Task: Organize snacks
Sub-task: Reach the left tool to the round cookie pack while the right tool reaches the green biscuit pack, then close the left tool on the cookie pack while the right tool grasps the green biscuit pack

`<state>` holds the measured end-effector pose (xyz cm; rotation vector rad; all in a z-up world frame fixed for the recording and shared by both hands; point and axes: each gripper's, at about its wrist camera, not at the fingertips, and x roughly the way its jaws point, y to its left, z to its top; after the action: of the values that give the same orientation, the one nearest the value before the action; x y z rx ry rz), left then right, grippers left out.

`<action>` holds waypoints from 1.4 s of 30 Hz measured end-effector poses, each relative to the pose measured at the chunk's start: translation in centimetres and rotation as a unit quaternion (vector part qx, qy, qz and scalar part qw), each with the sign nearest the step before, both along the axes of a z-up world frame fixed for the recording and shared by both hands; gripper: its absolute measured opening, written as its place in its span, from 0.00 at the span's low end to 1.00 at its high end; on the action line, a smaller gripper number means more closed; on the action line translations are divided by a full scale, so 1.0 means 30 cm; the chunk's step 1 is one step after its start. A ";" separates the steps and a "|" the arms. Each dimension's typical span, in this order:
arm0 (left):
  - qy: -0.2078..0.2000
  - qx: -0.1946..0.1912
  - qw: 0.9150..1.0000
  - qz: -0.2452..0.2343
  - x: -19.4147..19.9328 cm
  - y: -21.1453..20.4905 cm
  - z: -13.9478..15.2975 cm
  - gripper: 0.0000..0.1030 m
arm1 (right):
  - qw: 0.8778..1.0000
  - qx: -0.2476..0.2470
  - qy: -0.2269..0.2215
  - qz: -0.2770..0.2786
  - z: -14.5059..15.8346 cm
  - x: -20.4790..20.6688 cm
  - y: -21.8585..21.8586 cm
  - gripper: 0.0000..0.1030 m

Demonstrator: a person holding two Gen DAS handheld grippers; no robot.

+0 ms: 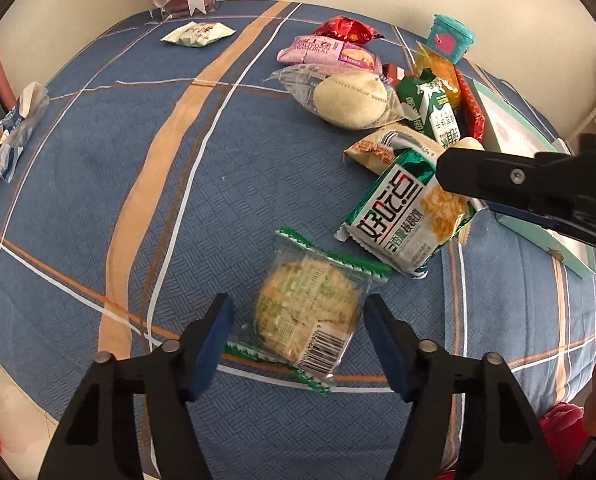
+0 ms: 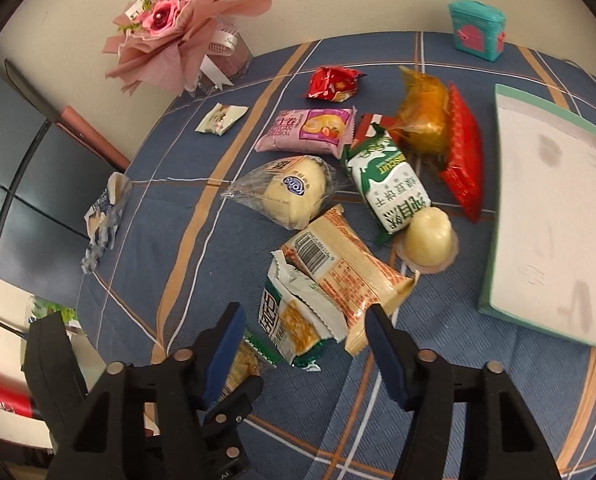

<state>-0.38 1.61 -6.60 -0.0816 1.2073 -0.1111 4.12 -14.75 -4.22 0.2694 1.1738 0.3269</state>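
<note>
A round cookie in a clear, green-edged wrapper (image 1: 308,312) lies on the blue plaid cloth between the fingers of my left gripper (image 1: 298,303). The blue pads stand at the wrapper's two edges without squeezing it. My right gripper (image 2: 305,311) is open around the near end of a green-and-white cracker pack (image 2: 293,320), which a beige pack (image 2: 346,272) partly overlaps. In the left wrist view a black finger (image 1: 482,176) of the right gripper reaches over that cracker pack (image 1: 402,216) from the right.
Behind lies a pile of snacks: a pale bun (image 2: 293,192), pink roll pack (image 2: 306,128), green biscuit pack (image 2: 390,184), jelly cup (image 2: 428,240), red packs. A white, teal-edged box (image 2: 558,200) sits right. A bouquet (image 2: 169,28), teal container (image 2: 476,30) and loose packs at left.
</note>
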 end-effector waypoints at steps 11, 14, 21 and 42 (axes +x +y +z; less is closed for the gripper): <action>-0.008 -0.005 1.000 0.005 0.043 0.042 -0.026 0.50 | 1.000 -0.028 0.001 0.012 -0.022 0.028 0.032 0.49; -0.010 -0.005 1.000 0.018 0.051 0.066 -0.023 0.50 | 0.999 -0.031 -0.004 0.010 -0.021 0.033 0.031 0.42; -0.013 -0.014 0.999 0.042 0.085 0.118 -0.038 0.50 | 0.999 -0.041 -0.001 0.021 -0.029 0.050 0.047 0.37; -0.019 -0.003 0.998 0.058 0.045 0.177 -0.018 0.50 | 0.989 -0.118 0.006 0.087 -0.051 0.002 0.153 0.63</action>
<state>0.98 6.91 -7.14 -0.1534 1.1613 -0.0141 4.18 -10.16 -5.75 -0.0398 1.2376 0.3357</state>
